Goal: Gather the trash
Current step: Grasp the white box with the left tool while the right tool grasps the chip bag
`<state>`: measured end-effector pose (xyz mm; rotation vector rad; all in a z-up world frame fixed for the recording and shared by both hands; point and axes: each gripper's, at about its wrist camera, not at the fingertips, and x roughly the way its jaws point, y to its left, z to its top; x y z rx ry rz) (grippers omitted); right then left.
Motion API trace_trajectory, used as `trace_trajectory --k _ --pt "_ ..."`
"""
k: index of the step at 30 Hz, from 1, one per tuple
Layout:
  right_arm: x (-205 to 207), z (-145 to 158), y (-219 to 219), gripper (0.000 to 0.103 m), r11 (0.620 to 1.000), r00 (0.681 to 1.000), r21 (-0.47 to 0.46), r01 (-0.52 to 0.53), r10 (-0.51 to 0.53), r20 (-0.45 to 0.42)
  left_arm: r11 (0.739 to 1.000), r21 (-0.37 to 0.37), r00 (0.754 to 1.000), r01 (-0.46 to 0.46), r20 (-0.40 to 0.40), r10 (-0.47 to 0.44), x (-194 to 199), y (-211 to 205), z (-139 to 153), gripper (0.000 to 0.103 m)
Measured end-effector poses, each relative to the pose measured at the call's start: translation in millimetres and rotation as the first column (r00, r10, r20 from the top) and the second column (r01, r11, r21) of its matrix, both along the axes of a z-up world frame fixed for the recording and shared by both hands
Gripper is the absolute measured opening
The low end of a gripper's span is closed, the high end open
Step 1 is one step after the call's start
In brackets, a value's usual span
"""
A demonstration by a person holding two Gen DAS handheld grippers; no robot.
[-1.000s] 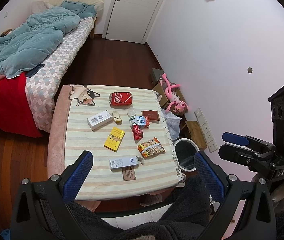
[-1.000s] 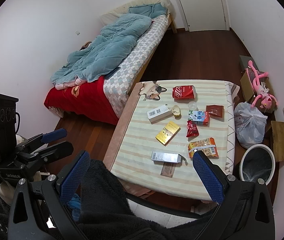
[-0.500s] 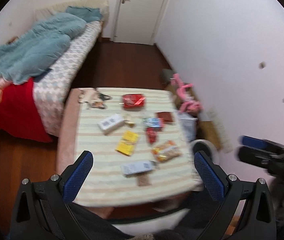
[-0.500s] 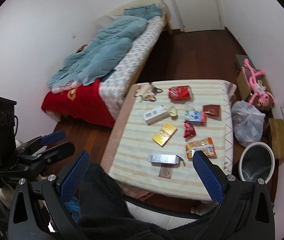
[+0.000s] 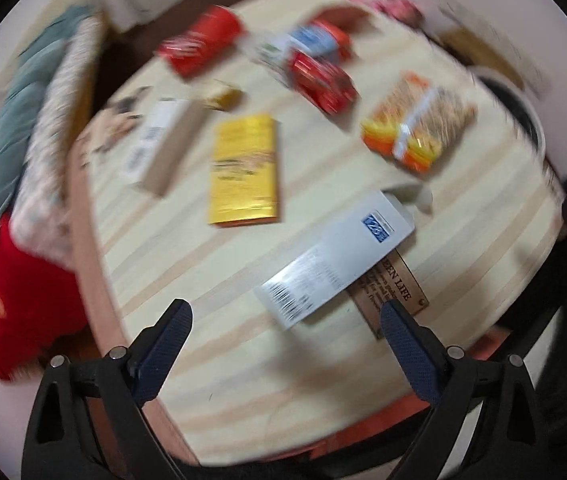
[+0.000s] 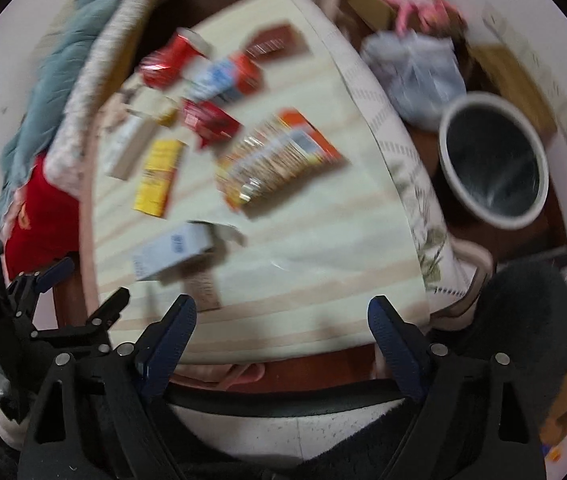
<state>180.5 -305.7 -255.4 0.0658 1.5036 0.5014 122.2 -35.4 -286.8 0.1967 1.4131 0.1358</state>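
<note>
Plainly, nothing had been collected yet: both tools hung over the near edge of the cream-striped cloth-covered counter, and every piece of trash lay on it. The left gripper had its blue-padded fingers spread wide and empty; the right gripper was just as wide and empty.

The nearest piece, a long white carton with a blue logo and barcode, lay by the near edge, partly over a brown leather label patch stitched to the cloth. Both views were smeared — a fast approach could skid the light carton off the edge, or the fingers could snag the loose cloth and drag the whole spread along. The round white-rimmed waste bin stood on the floor off the right edge, so a poor drop would miss it.

Counted, as far as blur allows:
- one white carton
- one yellow flat box
- one orange snack packet with a clear window
- one small red wrapper
- one blue-and-orange pouch
- one red drink can on its side
- one pale box with a barcode
- one small yellowish scrap
- one dark brown packet near the far right corner

Nine pieces, one bin.
</note>
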Motion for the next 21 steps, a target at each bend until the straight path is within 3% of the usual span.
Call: trace_trajectory --k 3,5,6,8,9,12,15,17,18,21 --pt "4.1 -21.6 -4.5 0.089 1.0 0.999 -0.008 0.031 -0.031 -0.045 0.996 -0.001 0.996 0.084 -0.041 -0.084 12.8 -6.0 -18.4 0.092" --pt "7.0 -30.6 -5.9 0.089 0.999 0.997 -0.004 0.048 -0.048 -0.067 0.991 -0.012 0.99 0.13 -0.057 -0.13 21.8 -10.4 -27.2 0.059" --pt "8.9 -32.9 -6.8 0.089 0.999 0.996 -0.007 0.054 -0.055 -0.073 0.992 -0.021 0.989 0.127 -0.068 -0.128 25.6 -9.2 -29.5 0.053" --pt "13.5 -35.9 -8.5 0.089 0.997 0.994 -0.006 0.075 -0.075 -0.079 0.995 -0.05 0.994 0.09 -0.063 -0.093 30.2 -4.7 -26.9 0.046" --pt "15.3 -34.9 -8.2 0.089 0.997 0.993 -0.006 0.083 -0.083 -0.08 0.995 -0.088 0.997 0.041 -0.059 -0.046 31.1 0.6 -22.9 0.04" --pt "24.8 -33.3 -5.9 0.089 0.993 0.989 0.011 0.122 -0.12 -0.083 0.981 -0.141 0.989 -0.136 -0.08 0.126 25.4 21.1 -15.9 0.036" --pt "38.9 -33.8 4.2 0.089 0.982 0.979 0.035 0.183 -0.179 -0.101 0.92 -0.166 0.935 -0.355 -0.086 0.345 7.3 51.4 -9.5 0.035" --pt "49.4 -35.6 16.9 0.089 0.969 0.966 0.052 0.241 -0.234 -0.111 0.859 -0.189 0.879 -0.476 -0.079 0.47 -6.8 71.9 -5.9 0.035" --pt "53.4 -36.5 21.8 0.089 0.963 0.96 0.054 0.264 -0.256 -0.111 0.808 -0.215 0.835 -0.548 -0.084 0.544 -16.1 86.0 -4.9 0.035" --pt "67.6 -44.1 44.8 0.09 0.937 0.933 0.033 0.348 -0.342 -0.107 0.723 -0.285 0.77 -0.63 -0.11 0.628 -28.2 108.5 -5.6 0.034"
